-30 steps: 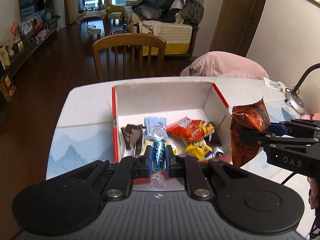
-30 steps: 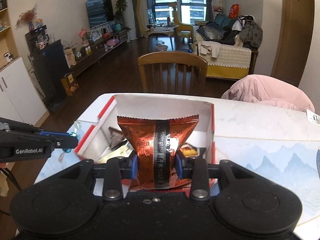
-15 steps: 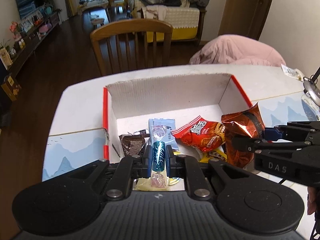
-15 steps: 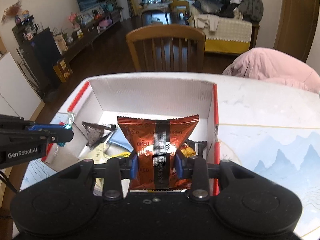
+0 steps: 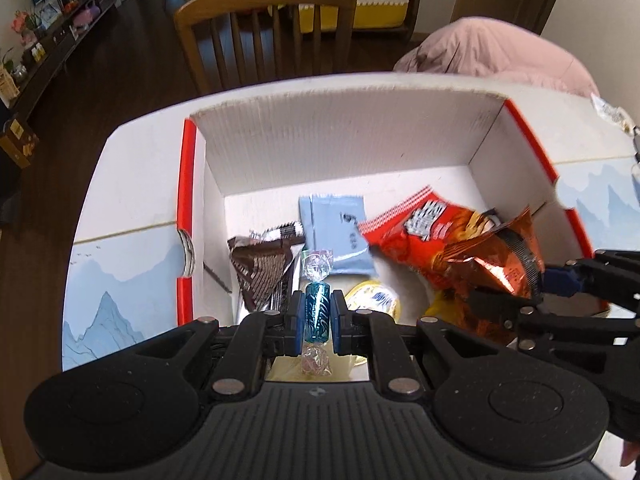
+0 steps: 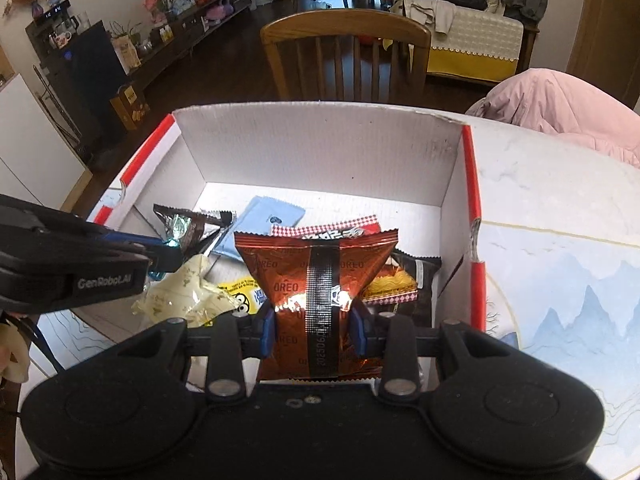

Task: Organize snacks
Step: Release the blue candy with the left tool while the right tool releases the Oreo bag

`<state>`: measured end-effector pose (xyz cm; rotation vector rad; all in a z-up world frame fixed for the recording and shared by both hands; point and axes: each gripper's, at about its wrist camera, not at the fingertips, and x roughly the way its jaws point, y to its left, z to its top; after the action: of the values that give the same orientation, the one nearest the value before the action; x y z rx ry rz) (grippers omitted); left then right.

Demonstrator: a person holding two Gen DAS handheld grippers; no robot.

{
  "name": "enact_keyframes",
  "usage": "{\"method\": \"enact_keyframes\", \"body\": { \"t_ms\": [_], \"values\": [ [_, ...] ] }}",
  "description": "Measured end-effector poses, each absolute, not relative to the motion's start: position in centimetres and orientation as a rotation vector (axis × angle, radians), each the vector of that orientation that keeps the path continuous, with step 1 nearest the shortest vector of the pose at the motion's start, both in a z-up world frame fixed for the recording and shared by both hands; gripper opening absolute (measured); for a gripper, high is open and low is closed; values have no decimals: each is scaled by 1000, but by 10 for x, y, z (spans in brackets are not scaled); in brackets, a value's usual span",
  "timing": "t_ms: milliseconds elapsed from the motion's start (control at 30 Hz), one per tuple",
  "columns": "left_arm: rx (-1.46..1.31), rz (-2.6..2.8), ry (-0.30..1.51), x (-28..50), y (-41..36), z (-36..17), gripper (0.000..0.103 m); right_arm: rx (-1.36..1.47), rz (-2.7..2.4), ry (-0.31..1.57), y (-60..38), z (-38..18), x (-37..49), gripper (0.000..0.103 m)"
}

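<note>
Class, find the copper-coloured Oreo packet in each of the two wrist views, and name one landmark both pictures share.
Left wrist view: the Oreo packet is at the right, pinched by the right gripper over the box.
Right wrist view: the packet is at centre, clamped between the gripper's blue pads.
Shared landmark: the wooden chair behind the red-edged box.

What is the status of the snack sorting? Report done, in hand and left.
Done: several packets already lie in the white cardboard box with red edges, among them a pale blue flat packet. In hand: left gripper holds a teal foil-wrapped candy; right gripper holds a copper-coloured Oreo packet, both over the box. Left: releasing both.
</note>
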<state>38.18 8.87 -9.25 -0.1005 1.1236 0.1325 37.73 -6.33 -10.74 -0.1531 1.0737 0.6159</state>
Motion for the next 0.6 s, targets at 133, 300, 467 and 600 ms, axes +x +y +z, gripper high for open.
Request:
{"method": "enact_keyframes", "body": {
  "t_ms": [133, 300, 467, 600],
  "values": [
    [-100, 139, 1144, 382, 91, -102, 13, -167, 623, 1082, -61, -110, 376, 35],
    [-98, 140, 1154, 380, 92, -107, 13, -169, 619, 1078, -60, -109, 376, 35],
    [-102, 146, 1152, 374, 93, -107, 13, -169, 605, 1072, -61, -108, 376, 36],
    [-128, 147, 1135, 366, 96, -101, 14, -134, 612, 1055, -66, -104, 374, 37]
  ]
}}
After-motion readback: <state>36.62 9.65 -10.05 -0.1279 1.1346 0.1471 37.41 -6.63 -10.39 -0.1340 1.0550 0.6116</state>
